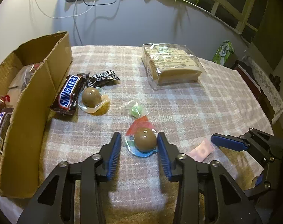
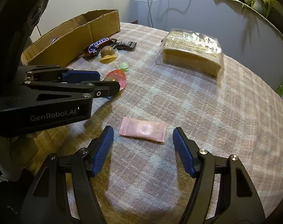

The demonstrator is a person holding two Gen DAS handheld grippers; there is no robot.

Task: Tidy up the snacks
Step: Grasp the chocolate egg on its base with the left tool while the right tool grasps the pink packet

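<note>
At the left edge of the checked tablecloth (image 1: 178, 102) we have the cardboard box (image 1: 38, 97), open on top and already holding a few wrappers, which we judge to be where the loose snacks go. Just outside its wall lies a Snickers bar (image 1: 69, 93), with a black wrapper (image 1: 103, 77) and a brown chocolate ball in a clear cup (image 1: 92, 98) beside it, likely waiting their turn. Further right sits a small green candy (image 1: 136, 110).

Our left gripper (image 1: 139, 142) straddles a second chocolate ball cup (image 1: 145, 140): a glossy brown dome on a blue-rimmed clear base, a red foil scrap behind it. The right finger (image 1: 162, 147) looks to be at the dome, the left one stands clear, so the jaws are apart and not yet clamped.

Further right, our right gripper (image 2: 143, 141) hovers with jaws wide either side of a flat pink sachet (image 2: 143, 129), pads well clear of it. We think both are lined up for pickups.

Beyond, at the right, the wrapped sponge cake (image 1: 173, 65) lies untouched.
</note>
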